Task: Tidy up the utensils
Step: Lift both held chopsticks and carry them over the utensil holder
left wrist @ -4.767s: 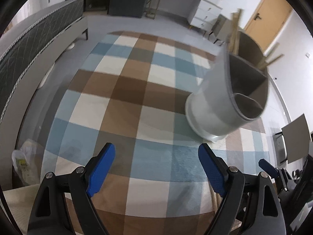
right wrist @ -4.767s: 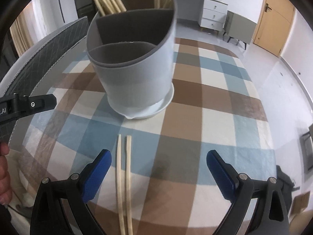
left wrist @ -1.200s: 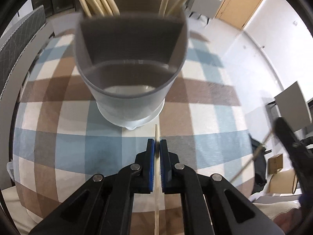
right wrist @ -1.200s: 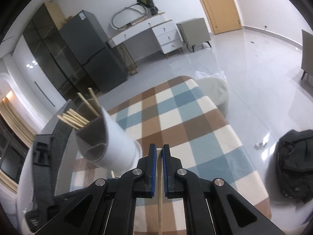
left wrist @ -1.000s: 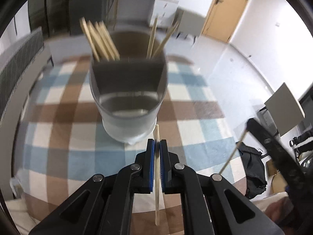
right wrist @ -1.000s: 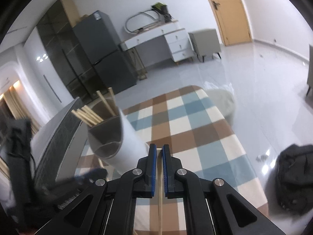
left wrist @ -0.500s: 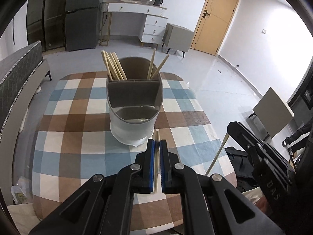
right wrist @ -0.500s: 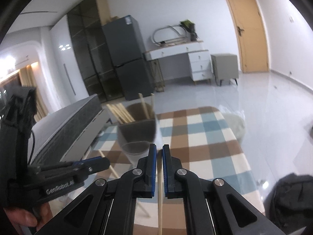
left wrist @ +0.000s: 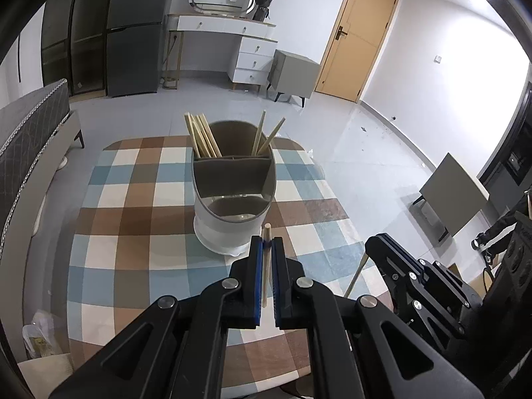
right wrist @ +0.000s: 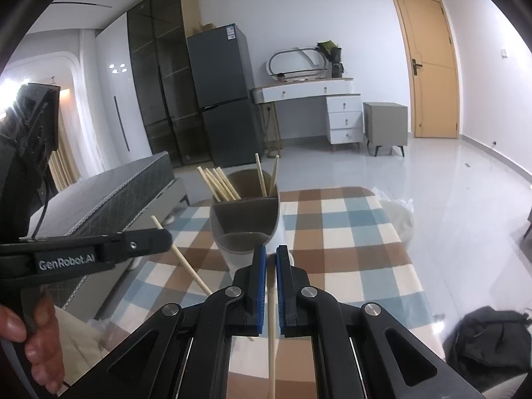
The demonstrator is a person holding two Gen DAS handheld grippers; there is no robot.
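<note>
Only in the left wrist view is the near, lowest compartment of the grey, divided plastic utensil holder (left wrist: 232,199) looked into from above, at 12 o'clock of the left gripper (left wrist: 265,249), whose blue pads are clamped together on a pale wooden chopstick (left wrist: 265,266). Only in the right wrist view is a bare hand (right wrist: 30,342) seen at 8 o'clock, with the left gripper's chopstick (right wrist: 186,259) crossing at a slant. The right gripper (right wrist: 271,259) is closed on a second pale wooden chopstick (right wrist: 272,339), the holder standing at 12 o'clock on the checked tabletop (right wrist: 349,249). More chopsticks (left wrist: 202,136) are stood in the far compartments.
</note>
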